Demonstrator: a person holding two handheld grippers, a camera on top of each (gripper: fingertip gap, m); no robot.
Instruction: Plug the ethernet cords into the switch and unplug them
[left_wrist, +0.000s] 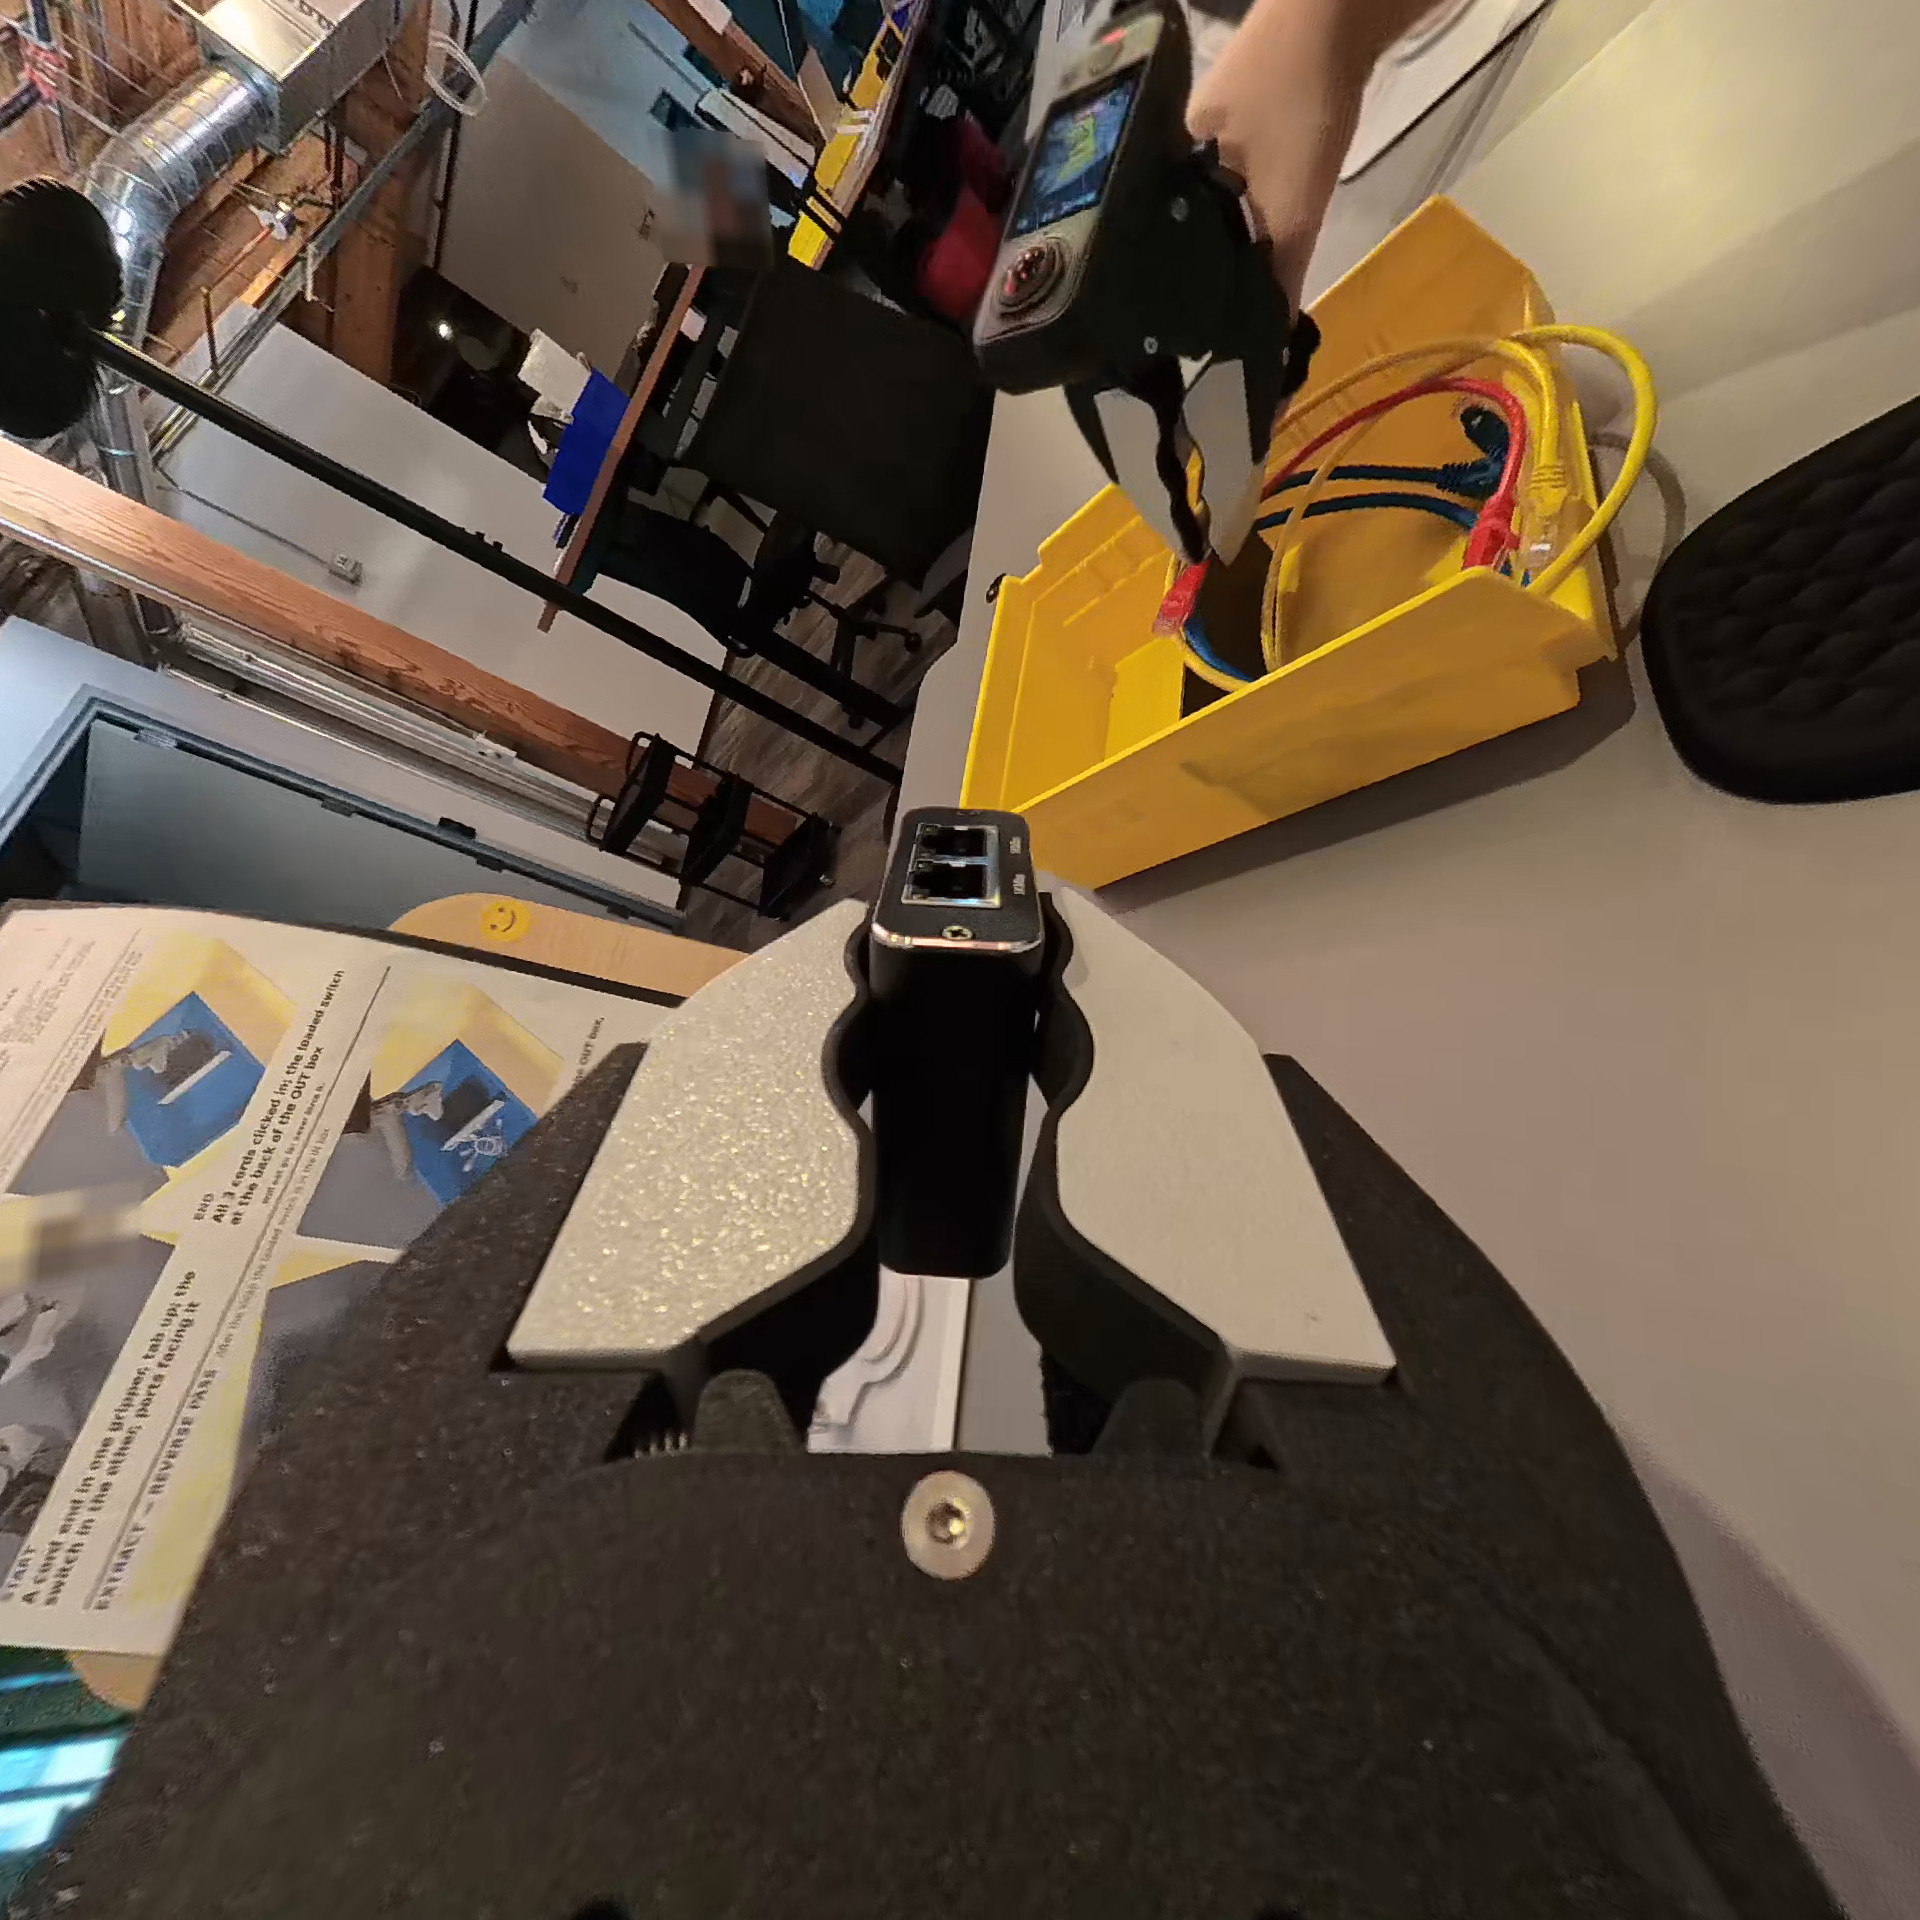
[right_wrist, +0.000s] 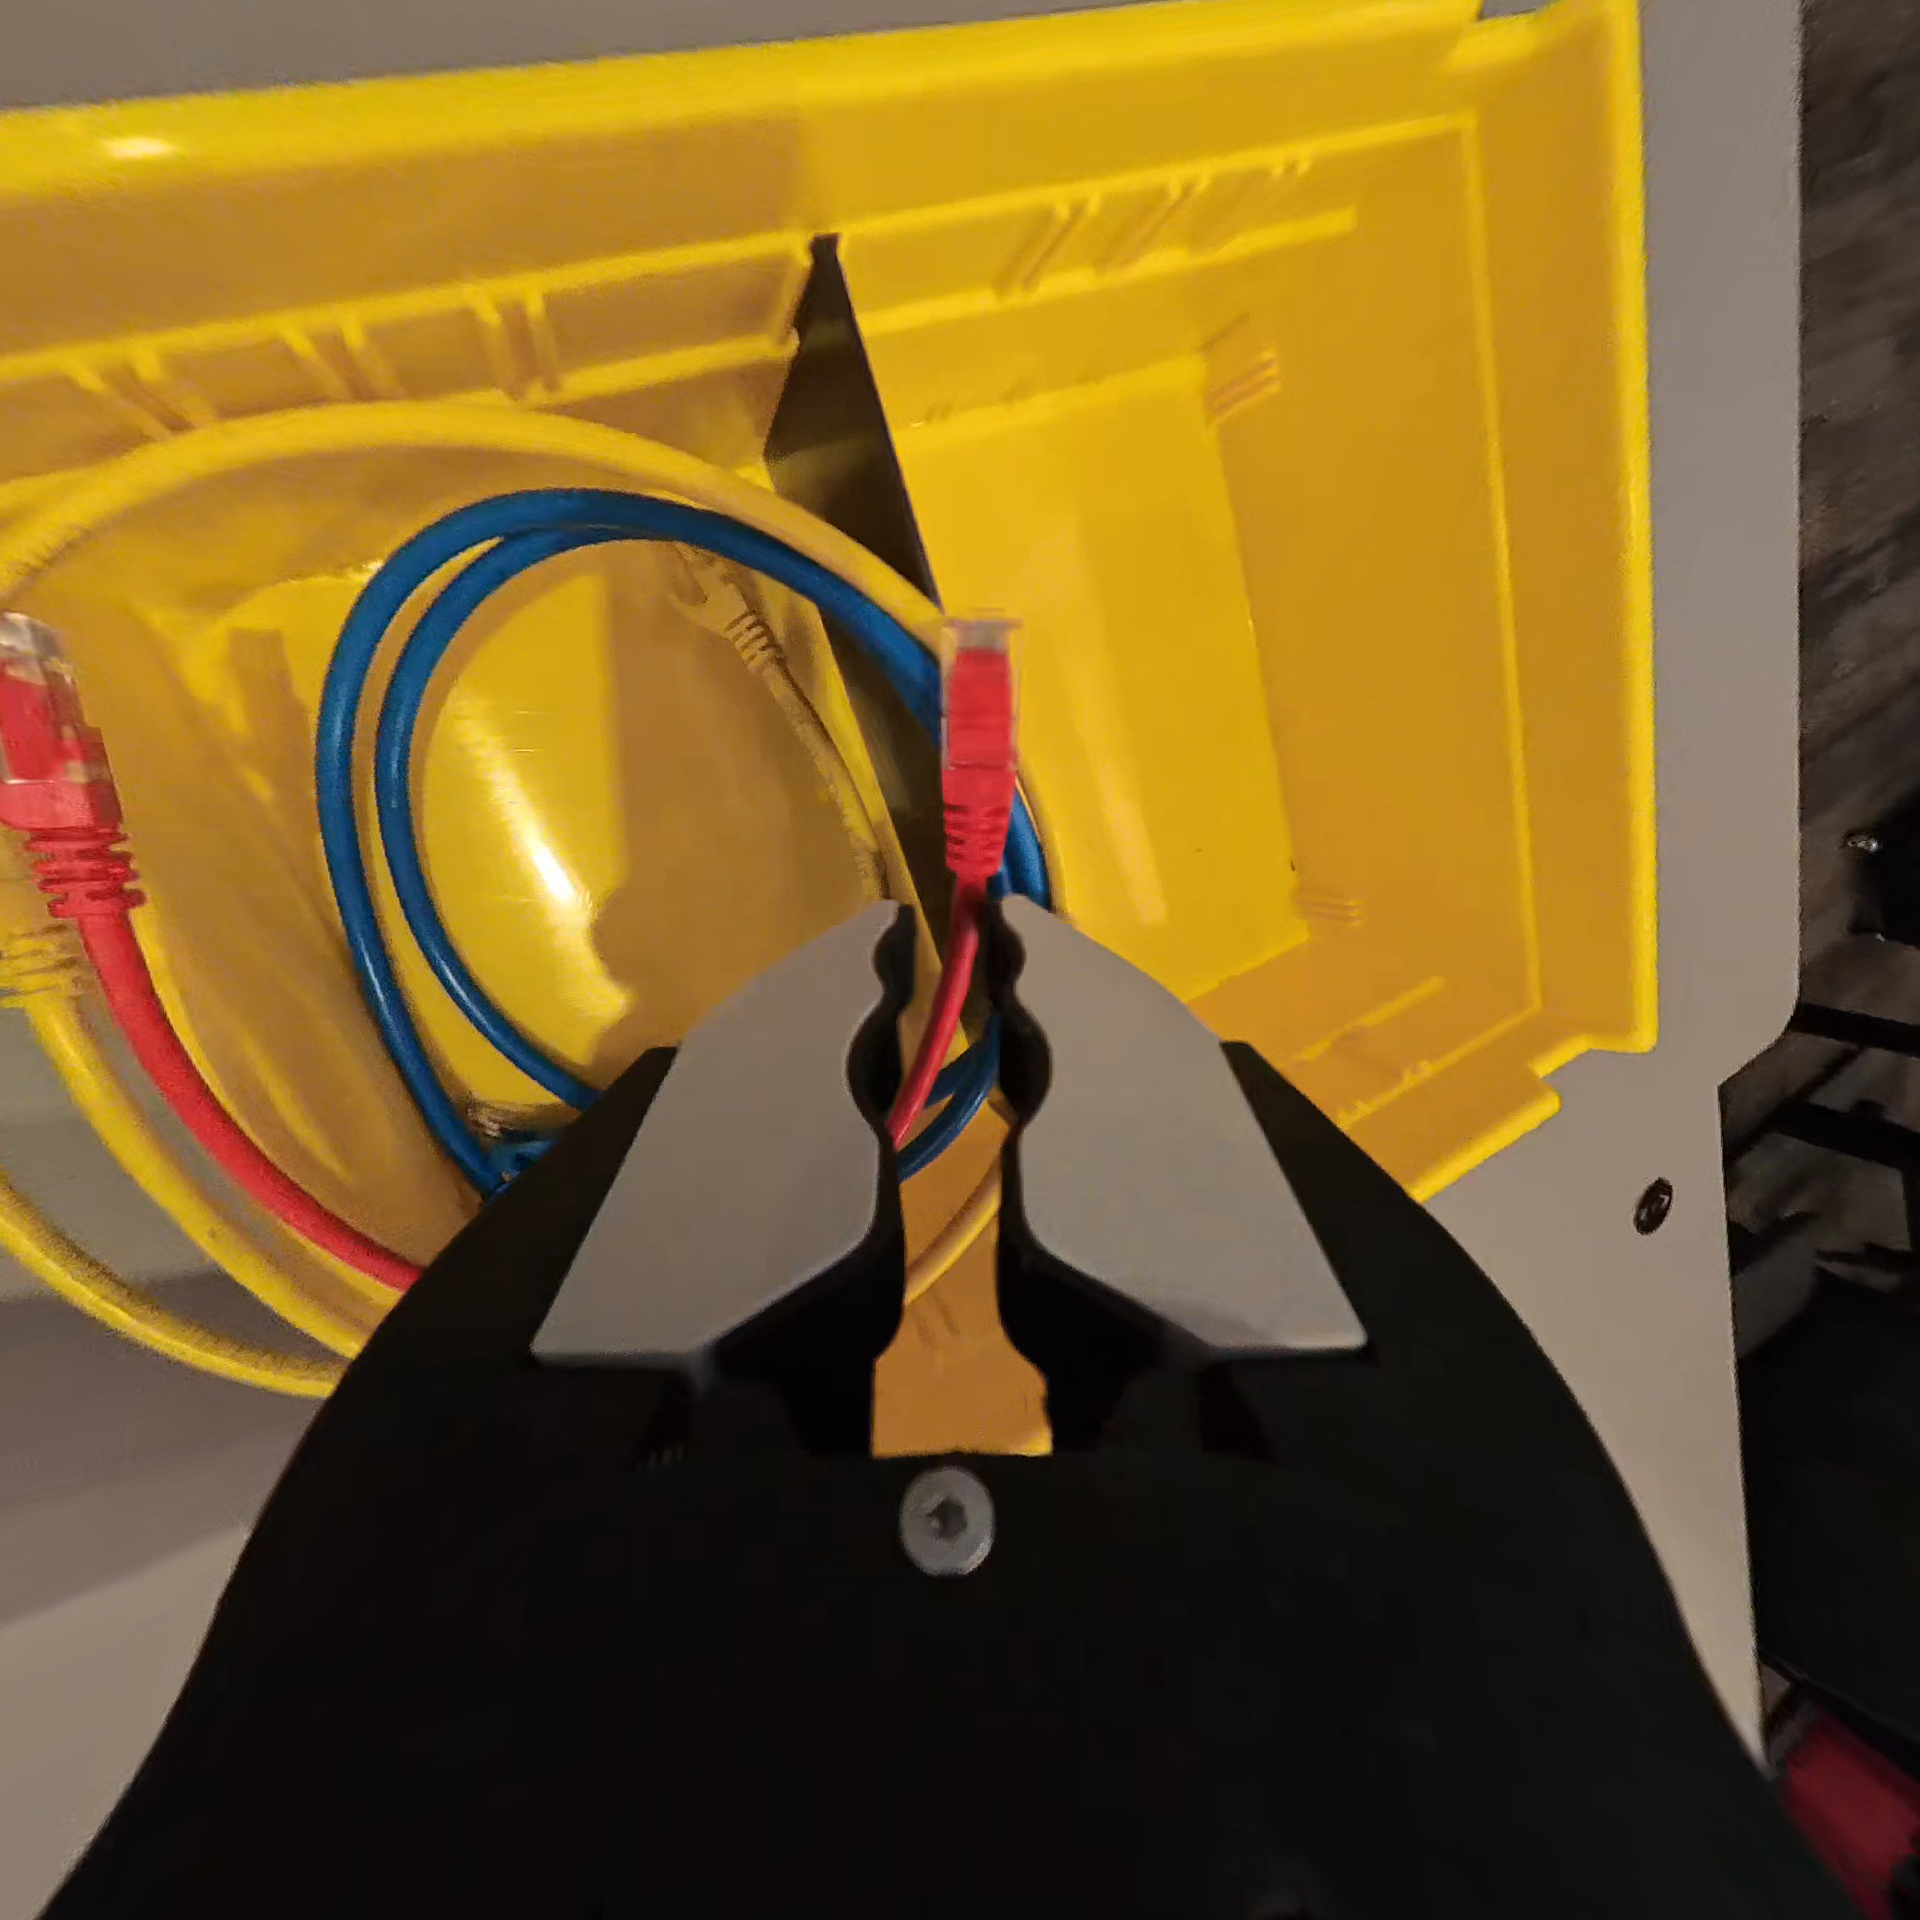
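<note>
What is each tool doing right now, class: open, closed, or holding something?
Left tool: closed on the black switch, ports facing outward.
Right tool: open; the red cord runs between its fingers over the yellow bin, not clamped.

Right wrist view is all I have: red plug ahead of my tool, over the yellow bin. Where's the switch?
Observer: The black switch is clamped in the left tool, with a pad pressing on each side.
Operator: Ports free?
Observer: Two ports show on its end face past the pads, and both are empty.
Operator: Which way do they face?
Observer: Roughly toward the near corner of the yellow bin, with the switch held apart from it.
</note>
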